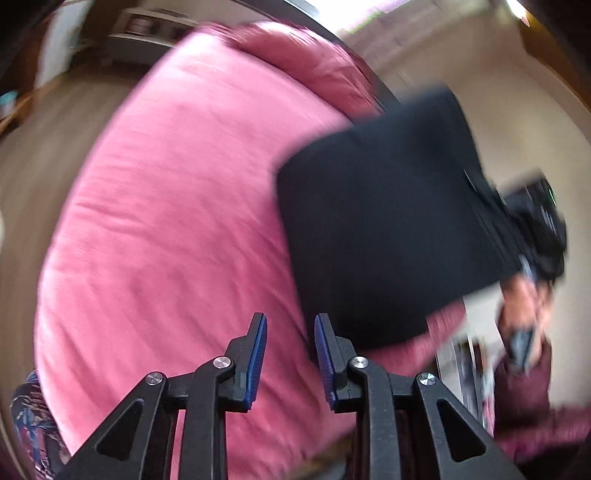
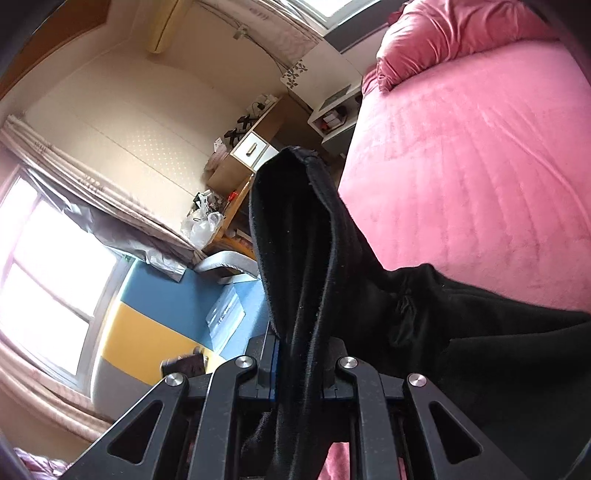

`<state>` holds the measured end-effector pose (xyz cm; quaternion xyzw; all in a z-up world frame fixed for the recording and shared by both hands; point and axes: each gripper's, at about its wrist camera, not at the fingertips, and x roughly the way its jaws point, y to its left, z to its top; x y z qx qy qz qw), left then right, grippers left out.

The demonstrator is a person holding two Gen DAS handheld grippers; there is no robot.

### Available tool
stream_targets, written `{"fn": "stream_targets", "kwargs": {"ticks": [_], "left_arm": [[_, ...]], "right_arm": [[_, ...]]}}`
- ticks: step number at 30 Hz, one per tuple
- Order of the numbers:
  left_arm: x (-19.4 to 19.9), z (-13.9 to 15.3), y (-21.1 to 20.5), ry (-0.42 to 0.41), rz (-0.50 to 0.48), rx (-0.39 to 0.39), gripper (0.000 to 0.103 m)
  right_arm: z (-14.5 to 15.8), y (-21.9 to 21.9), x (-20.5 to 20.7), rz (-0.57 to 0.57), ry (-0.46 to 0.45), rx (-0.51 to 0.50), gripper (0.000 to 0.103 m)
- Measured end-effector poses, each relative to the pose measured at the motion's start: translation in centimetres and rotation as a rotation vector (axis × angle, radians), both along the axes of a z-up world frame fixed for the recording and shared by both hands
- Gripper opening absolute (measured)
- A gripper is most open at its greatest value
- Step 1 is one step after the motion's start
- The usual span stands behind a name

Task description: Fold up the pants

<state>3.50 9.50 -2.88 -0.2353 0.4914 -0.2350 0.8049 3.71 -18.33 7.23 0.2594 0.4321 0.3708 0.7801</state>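
The black pants (image 1: 388,221) hang folded in the air above the right side of the pink bed (image 1: 177,206). My right gripper (image 2: 301,363) is shut on the black pants (image 2: 306,258), with a thick folded edge standing up between its fingers. It also shows in the left wrist view (image 1: 535,229), holding the far edge of the pants, with a hand below it. My left gripper (image 1: 290,347) is open and empty, its blue pads apart, just below the near corner of the pants. The left wrist view is blurred by motion.
A pink pillow (image 2: 454,33) lies at the head of the bed (image 2: 480,166). A wooden desk with drawers (image 2: 255,147), plastic bags (image 2: 201,225) and a blue and yellow mat (image 2: 166,317) are beside the bed. Patterned fabric (image 1: 29,417) lies at the lower left.
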Motion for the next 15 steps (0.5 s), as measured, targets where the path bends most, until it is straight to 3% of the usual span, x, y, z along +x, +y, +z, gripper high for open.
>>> {"fn": "stream_targets", "kwargs": {"ticks": [3, 9, 12, 15], "left_arm": [[0.0, -0.9, -3.1, 0.036, -0.075, 0.008, 0.028], [0.1, -2.5, -8.1, 0.113, -0.117, -0.019, 0.041], [-0.2, -2.0, -9.2, 0.100, -0.115, -0.004, 0.045], [0.7, -2.6, -9.6, 0.146, -0.053, 0.032, 0.046]], "right_arm": [[0.4, 0.2, -0.2, -0.005, -0.008, 0.027, 0.014], [1.7, -0.2, -0.1, -0.024, -0.036, 0.018, 0.014], [1.4, 0.1, -0.1, -0.036, -0.030, 0.013, 0.014], [1.4, 0.7, -0.4, -0.026, -0.028, 0.029, 0.014]]}}
